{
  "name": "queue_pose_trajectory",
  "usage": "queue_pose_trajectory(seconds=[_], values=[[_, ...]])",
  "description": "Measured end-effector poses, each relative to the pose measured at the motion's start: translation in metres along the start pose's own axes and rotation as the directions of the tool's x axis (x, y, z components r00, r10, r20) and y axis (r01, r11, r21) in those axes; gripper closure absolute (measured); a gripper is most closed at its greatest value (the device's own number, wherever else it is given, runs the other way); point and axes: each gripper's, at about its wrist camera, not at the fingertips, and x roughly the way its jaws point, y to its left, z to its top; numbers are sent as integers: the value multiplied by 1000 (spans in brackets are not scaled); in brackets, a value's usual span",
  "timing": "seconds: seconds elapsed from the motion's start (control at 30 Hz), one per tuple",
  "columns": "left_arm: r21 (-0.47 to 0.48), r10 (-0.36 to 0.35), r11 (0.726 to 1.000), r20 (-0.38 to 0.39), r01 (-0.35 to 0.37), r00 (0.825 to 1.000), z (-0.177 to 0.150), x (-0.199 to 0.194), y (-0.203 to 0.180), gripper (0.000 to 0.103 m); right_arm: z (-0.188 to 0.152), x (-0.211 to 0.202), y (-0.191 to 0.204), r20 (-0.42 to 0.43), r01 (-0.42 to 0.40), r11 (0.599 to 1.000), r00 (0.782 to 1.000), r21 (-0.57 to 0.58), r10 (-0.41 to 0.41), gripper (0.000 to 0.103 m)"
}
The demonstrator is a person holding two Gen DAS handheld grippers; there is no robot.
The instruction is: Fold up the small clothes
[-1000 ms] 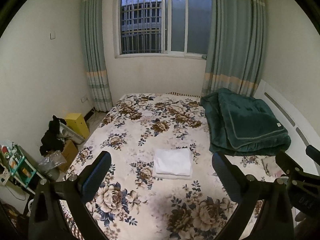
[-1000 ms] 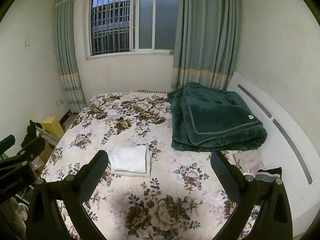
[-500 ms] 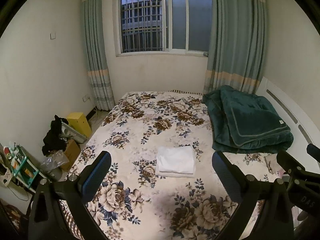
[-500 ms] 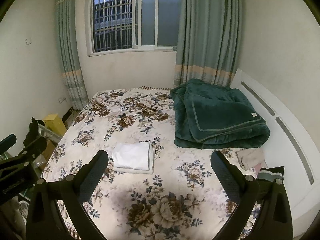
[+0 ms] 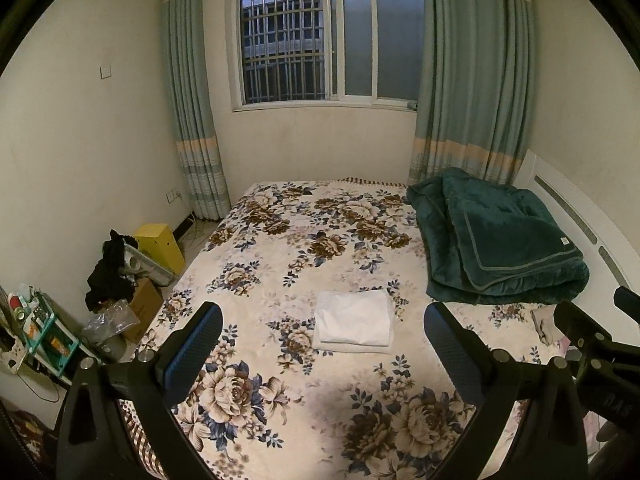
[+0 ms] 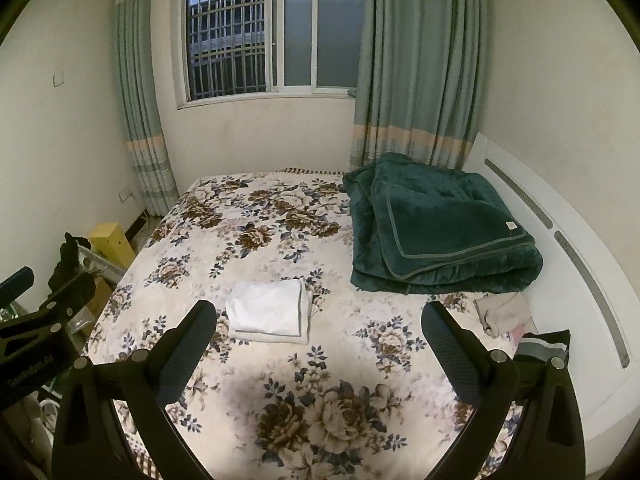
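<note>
White lettering that looks like "SenRobot.AI" runs along the black body of the left gripper (image 6: 24, 364) at the lower left edge of the right wrist view. Embossed characters on the right gripper (image 5: 612, 404), seen in the left wrist view, appear to read "DAS" but are too dim to confirm. No other text is legible.

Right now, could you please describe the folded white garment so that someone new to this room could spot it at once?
Start at the bed with the floral cover beneath the barred window. Near its middle, left of the bulky dark green blanket, lies the folded white garment, flat on the cover. It is the only plain white, neatly squared stack there; the beige clothes by the headboard are crumpled.
</note>
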Motion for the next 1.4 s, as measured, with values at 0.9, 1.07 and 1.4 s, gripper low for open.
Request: queue_pose_trajectory(seconds=[0.9,1.07,1.4], values=[[22,-6,1000,13,6,1000,8,5,7,0,0,2,-4,1,-2,1000,1000,8,2,0],[23,-7,1000,15,7,1000,8,5,7,0,0,4,-3,5,-1,1000,1000,9,1,0],[30,-8,1000,17,7,1000,14,7,7,0,1,3,-1,4,-2,1000,1000,10,2,0]])
